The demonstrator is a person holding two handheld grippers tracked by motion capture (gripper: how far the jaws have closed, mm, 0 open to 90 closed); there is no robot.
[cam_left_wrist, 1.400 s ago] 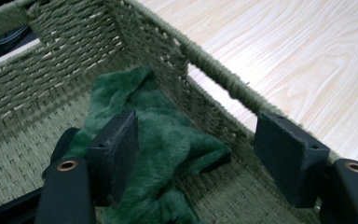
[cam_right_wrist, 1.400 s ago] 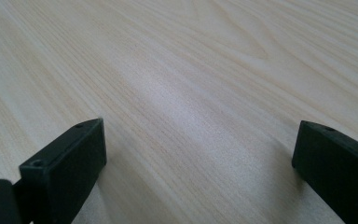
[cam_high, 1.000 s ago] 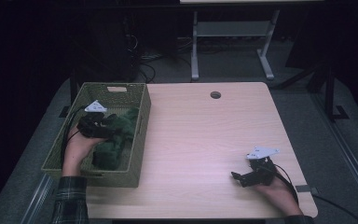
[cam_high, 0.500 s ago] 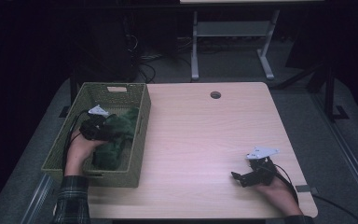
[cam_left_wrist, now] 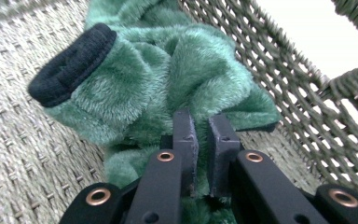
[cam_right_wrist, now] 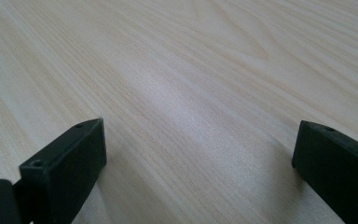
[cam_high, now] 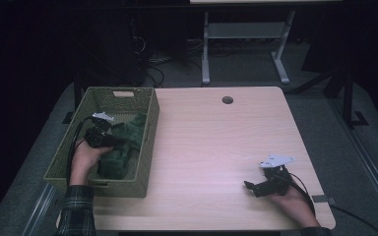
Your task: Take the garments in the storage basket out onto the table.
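A green fleece garment (cam_high: 128, 145) with a black knit cuff (cam_left_wrist: 72, 65) lies bunched in the woven green basket (cam_high: 147, 157) at the table's left. My left gripper (cam_high: 112, 140) reaches into the basket, held by a hand in a plaid sleeve. Its jaws have just been closing and now pinch a fold of the fleece (cam_left_wrist: 135, 79) between the pads of the left gripper (cam_left_wrist: 204, 123). My right gripper (cam_high: 250, 186) rests low over the bare wooden table (cam_high: 216, 137) at the near right. The right gripper (cam_right_wrist: 198, 135) stands open with nothing between its jaws.
The basket wall (cam_left_wrist: 284, 70) rises close on the right of the left gripper. A round cable hole (cam_high: 227, 100) sits near the table's far edge. A metal stand (cam_high: 246, 44) and cables lie on the dark floor beyond.
The left gripper's jaws have come together on the fleece in the basket. The left hand has shifted only slightly. The right hand and its gripper have not moved.
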